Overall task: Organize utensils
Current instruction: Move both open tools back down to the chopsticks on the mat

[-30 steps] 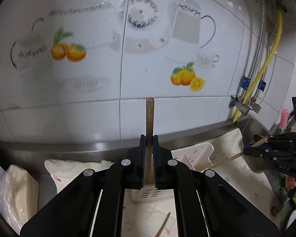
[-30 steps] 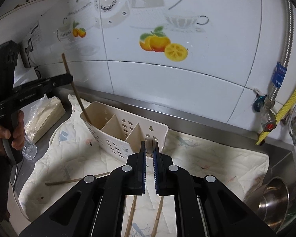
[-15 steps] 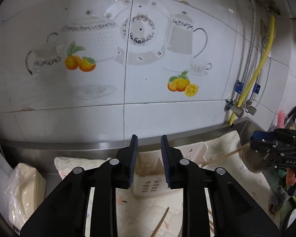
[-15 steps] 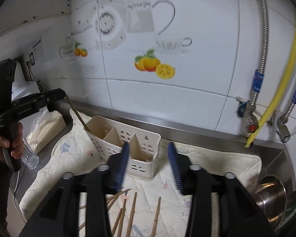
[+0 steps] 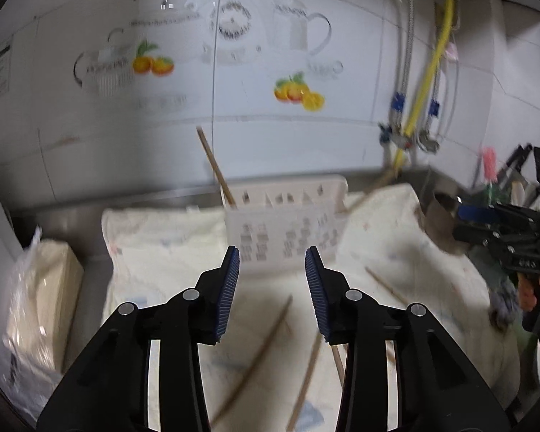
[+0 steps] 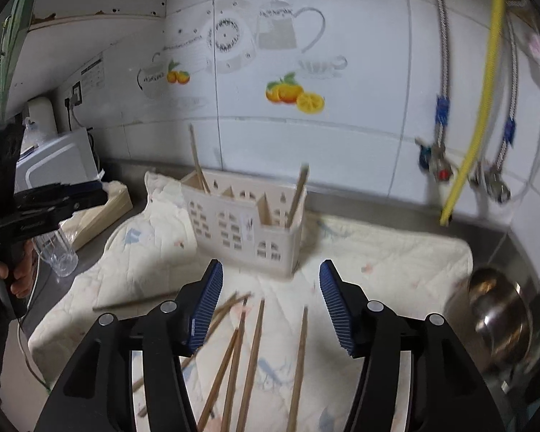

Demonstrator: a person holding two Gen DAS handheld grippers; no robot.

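Observation:
A white slotted utensil holder (image 6: 246, 225) stands on a cream cloth (image 6: 378, 252). One wooden chopstick (image 6: 197, 160) leans in its left compartment, another chopstick (image 6: 297, 194) in its right one. Several loose chopsticks (image 6: 252, 356) lie on the cloth in front. My right gripper (image 6: 270, 302) is open and empty above them. In the left wrist view my left gripper (image 5: 271, 291) is open and empty, in front of the holder (image 5: 288, 226), with a chopstick (image 5: 214, 163) standing in it and loose chopsticks (image 5: 266, 342) on the cloth.
A steel bowl (image 6: 500, 320) sits at the right edge. A glass (image 6: 59, 253) and a wrapped stack of paper (image 5: 36, 298) are at the left. Hoses and valves (image 6: 460, 165) hang on the tiled wall.
Both grippers let go of their chopsticks into the holder, opened wide and pulled back from it. One chopstick now stands in each end compartment.

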